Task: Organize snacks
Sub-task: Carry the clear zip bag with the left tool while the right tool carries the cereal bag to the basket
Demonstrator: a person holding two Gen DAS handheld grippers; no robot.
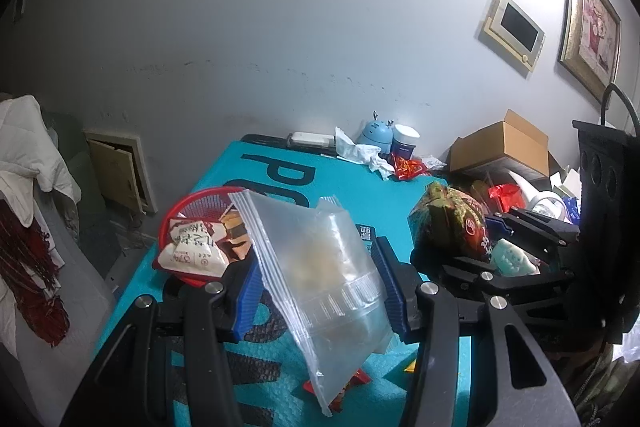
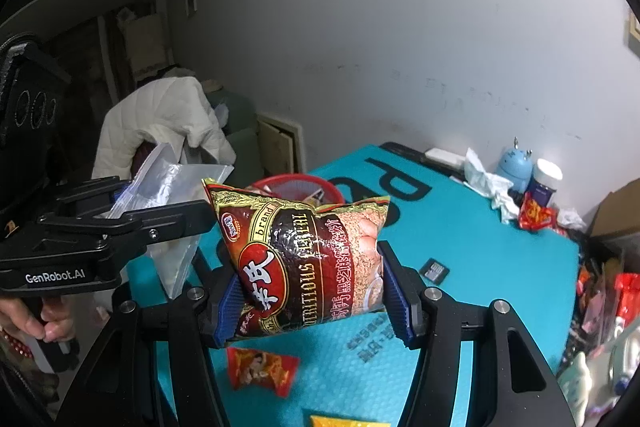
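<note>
Blue ribbed pads on my left gripper (image 1: pixel 318 291) are clamped against both sides of a clear zip-top plastic bag (image 1: pixel 320 287) with pale food inside, which hangs tilted above the teal table mat with large black letters (image 1: pixel 352 191). From the right wrist camera I see my right gripper (image 2: pixel 306 291) clenched the same way on a puffy brown-and-gold cereal packet printed with red and white lettering (image 2: pixel 304 255), held clear of the mat with its long side across the jaws. Under that packet a small red-orange candy wrapper (image 2: pixel 262 369) lies flat on the mat, and a yellow packet edge (image 2: pixel 348 421) shows at the bottom of the frame. At the left of that view a hand (image 2: pixel 30 321) grips the handle of the other tool. Beyond the clear bag, at the left edge of the mat, sits a round red plastic mesh basket (image 1: pixel 200 201) that already holds a white snack pouch with dark lettering (image 1: pixel 192 251) and some brown packets. A small dark card (image 2: pixel 434 271) lies alone on the mat further right. Near the far edge of the table I see crumpled white tissue (image 1: pixel 360 151), a light blue round figurine (image 1: pixel 376 133), a dark jar with a white lid (image 1: pixel 405 143) and a red foil wrapper (image 1: pixel 408 167), with an open brown cardboard box (image 1: pixel 504 147) to their right against the grey wall (image 1: pixel 280 27).
</note>
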